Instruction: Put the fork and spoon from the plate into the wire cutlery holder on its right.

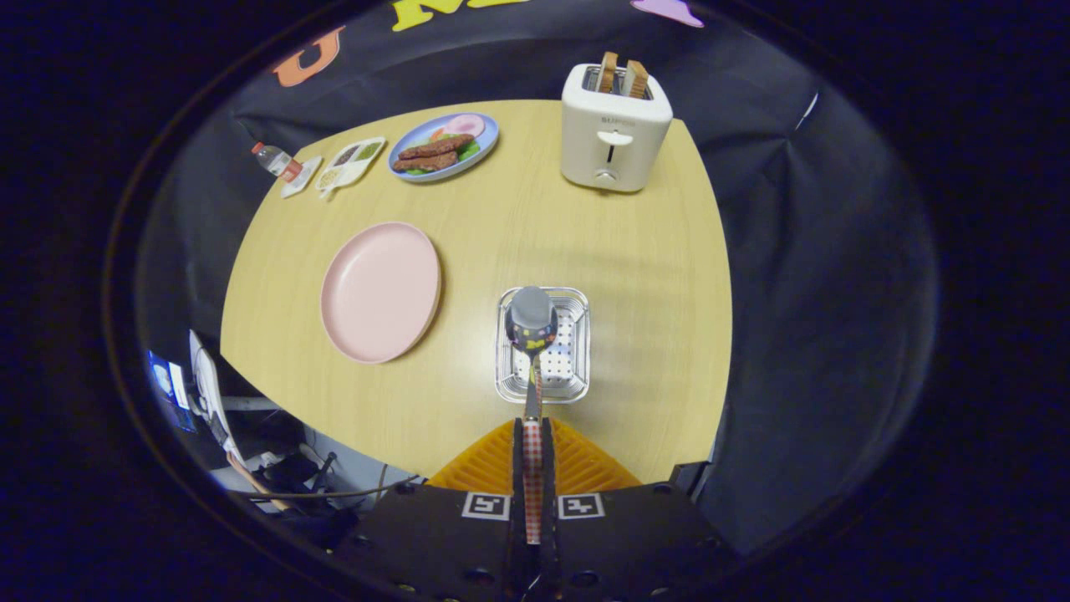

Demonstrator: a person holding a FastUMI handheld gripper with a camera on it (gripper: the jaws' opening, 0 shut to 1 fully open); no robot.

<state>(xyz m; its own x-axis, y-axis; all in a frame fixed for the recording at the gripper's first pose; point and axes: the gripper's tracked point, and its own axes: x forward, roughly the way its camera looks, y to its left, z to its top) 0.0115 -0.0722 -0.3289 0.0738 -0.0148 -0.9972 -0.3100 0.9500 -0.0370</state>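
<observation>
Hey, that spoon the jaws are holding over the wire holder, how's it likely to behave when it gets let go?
The spoon looks rigid, likely metal, so it shouldn't flex. It's clamped by its thin handle with the bowl far ahead over the wire holder, so it may pivot in the gripper. Its polished bowl looks slick; released, it'll probably drop and clatter, perhaps leaning on the rim.

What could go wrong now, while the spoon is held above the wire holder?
1. The claw grips the spoon only by its thin handle, so it may slip or tilt.
2. The bowl hangs near the far rim of the wire holder; released too early, it might catch the rim and tip out.
3. The pink plate holds no fork; I cannot see where it is.
</observation>
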